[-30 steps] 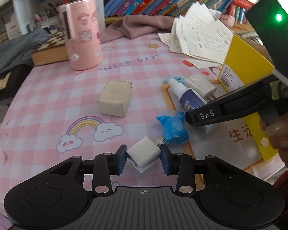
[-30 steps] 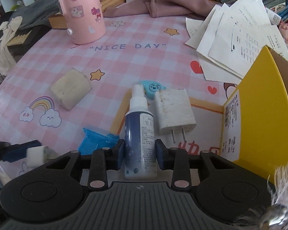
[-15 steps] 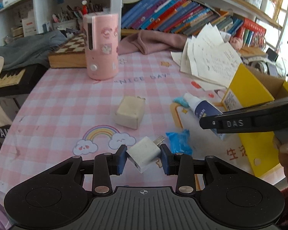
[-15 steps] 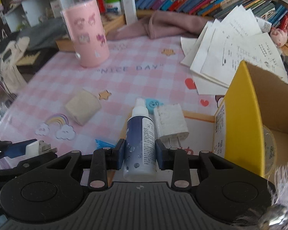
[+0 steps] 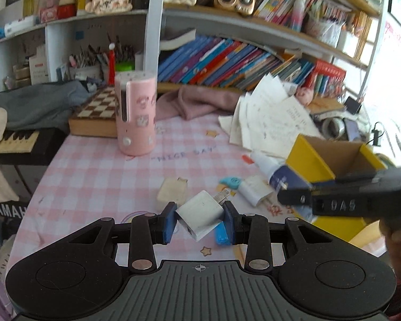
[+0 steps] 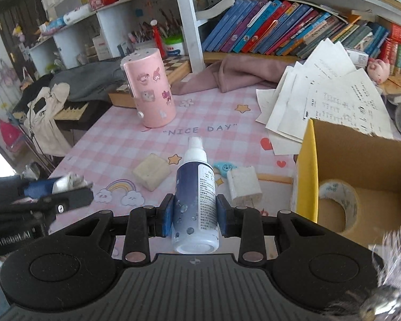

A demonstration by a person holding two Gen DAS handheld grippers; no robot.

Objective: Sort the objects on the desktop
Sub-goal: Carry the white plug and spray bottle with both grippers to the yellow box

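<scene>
While clamped, charger (image 5: 200, 217) fills left gripper (image 5: 199, 222).

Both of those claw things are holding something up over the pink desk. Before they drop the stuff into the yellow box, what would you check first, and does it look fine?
1. Left gripper has its plug adapter: ok, clamped between the fingers, tilted.
2. Right gripper has its spray bottle: ok, pads on both sides.
3. Both items clear of the desk: ok, held above it.
4. Yellow box open on top: ok.
5. Room inside the box: ok, only a tape roll shows; the near corner is hidden.
6. Grippers clear of each other: cannot tell, they look close in both views.
</scene>
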